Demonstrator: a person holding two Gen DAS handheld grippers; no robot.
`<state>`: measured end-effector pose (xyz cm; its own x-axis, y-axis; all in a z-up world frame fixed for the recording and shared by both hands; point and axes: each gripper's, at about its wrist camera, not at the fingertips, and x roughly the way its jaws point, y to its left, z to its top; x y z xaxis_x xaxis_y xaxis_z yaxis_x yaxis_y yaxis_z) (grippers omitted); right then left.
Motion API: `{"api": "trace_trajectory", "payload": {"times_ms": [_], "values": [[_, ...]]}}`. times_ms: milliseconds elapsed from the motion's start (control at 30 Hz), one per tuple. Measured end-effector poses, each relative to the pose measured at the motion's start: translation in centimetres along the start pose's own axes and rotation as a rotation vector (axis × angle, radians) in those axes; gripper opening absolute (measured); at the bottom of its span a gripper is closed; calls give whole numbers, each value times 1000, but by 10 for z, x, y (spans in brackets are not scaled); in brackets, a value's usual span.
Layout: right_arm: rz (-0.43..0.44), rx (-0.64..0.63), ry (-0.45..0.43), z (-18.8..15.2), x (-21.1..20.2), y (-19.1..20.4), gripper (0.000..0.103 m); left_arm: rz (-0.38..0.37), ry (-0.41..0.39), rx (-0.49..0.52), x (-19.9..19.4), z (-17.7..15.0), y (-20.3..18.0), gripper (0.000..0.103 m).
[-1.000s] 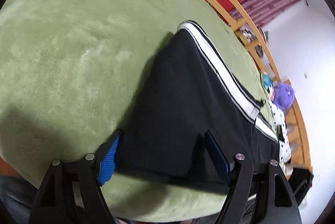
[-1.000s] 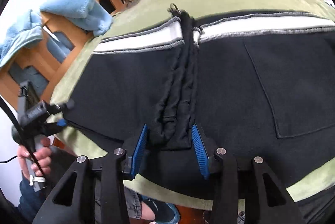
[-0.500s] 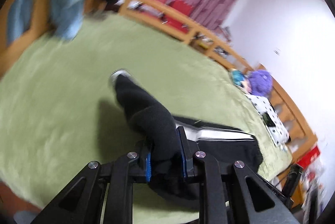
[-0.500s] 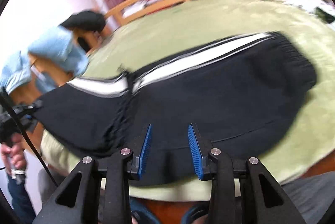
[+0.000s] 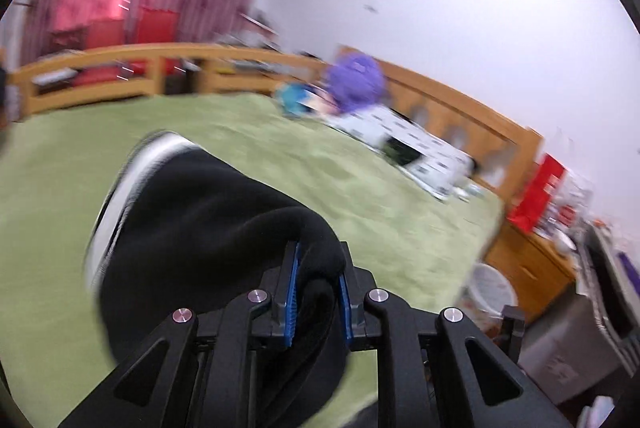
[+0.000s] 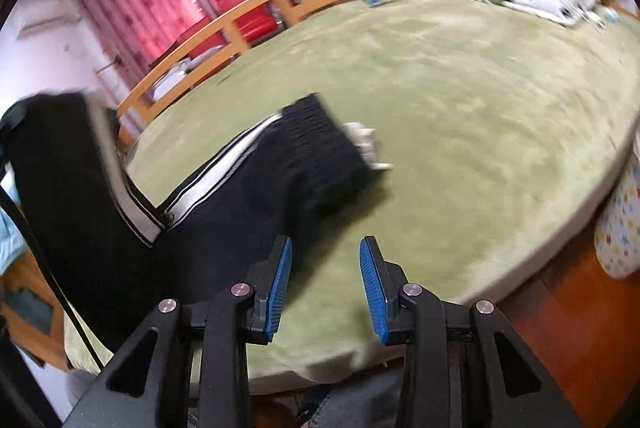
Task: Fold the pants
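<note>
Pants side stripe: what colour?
White with thin black edging, on the black pants; clearest in the right wrist view.

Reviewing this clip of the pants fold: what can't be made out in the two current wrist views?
- Left wrist view: the black pants fill the left tongs; which part is pinched is hidden by bunched fabric and motion blur.
- Right wrist view: the raised pants end runs off the left edge.
- Right wrist view: the small pale item by the waistband is too blurred to identify.
- Right tongs are open, holding nothing.
</note>
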<state>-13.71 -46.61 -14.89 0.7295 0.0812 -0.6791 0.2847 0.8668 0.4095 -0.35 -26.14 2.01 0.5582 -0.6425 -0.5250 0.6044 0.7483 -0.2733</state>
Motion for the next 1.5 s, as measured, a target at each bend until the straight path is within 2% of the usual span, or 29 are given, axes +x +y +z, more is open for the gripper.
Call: {"api": "trace_trajectory", "payload": {"times_ms": [100,167,300,367,400,467,500,567,633,667,700,767,800,867,900,967,1033,1133,1167,1200,1267,1333,1367,1467,1500], "values": [[-20,9,11,6,-3,-19,37,-49,79,-36,32,-10,-8,30],[-9,15,10,8,-5,-26,39,-42,87,-68,36,-17,-1,31],[61,19,-12,17,-3,-26,43,33,111,-119,37,-34,28,44],[123,34,-7,25,8,-18,43,77,133,-144,34,-46,43,46],[155,36,0,29,15,-14,46,122,151,-179,29,-56,59,46],[185,13,15,36,33,-2,51,146,162,-230,21,-70,80,47],[182,8,26,38,40,2,51,162,173,-258,16,-80,92,51],[176,1,107,39,61,13,51,215,201,-291,12,-98,109,53],[181,-30,183,35,78,24,29,262,227,-334,6,-119,126,53],[167,-82,165,32,76,32,19,271,234,-356,4,-127,133,53],[146,-179,113,30,67,46,15,278,242,-380,2,-136,140,53],[199,-232,51,36,49,58,13,272,247,-424,2,-150,150,53],[245,-223,27,44,39,59,13,262,245,-437,2,-153,151,53],[269,-203,-7,60,26,54,13,240,239,-448,1,-157,152,53],[263,-195,-20,65,24,48,13,218,228,-447,-1,-159,152,53],[189,-197,-17,67,32,34,13,191,214,-445,-2,-159,152,55],[107,-170,56,57,58,16,13,153,202,-453,-1,-158,155,58],[81,-155,141,43,77,2,24,143,212,-459,7,-157,161,61],[76,-158,141,43,75,2,34,149,226,-457,12,-157,165,61],[66,-170,133,46,72,3,38,153,236,-457,15,-156,168,61],[47,-193,110,58,64,6,40,186,257,-484,21,-158,182,61],[44,-198,75,73,57,13,50,181,272,-523,28,-160,194,61],[55,-203,75,80,60,15,58,168,284,-539,32,-161,199,61],[75,-254,149,96,87,31,60,90,335,-581,52,-168,208,61],[76,-274,208,98,106,37,60,77,342,-581,54,-170,208,61]]}}
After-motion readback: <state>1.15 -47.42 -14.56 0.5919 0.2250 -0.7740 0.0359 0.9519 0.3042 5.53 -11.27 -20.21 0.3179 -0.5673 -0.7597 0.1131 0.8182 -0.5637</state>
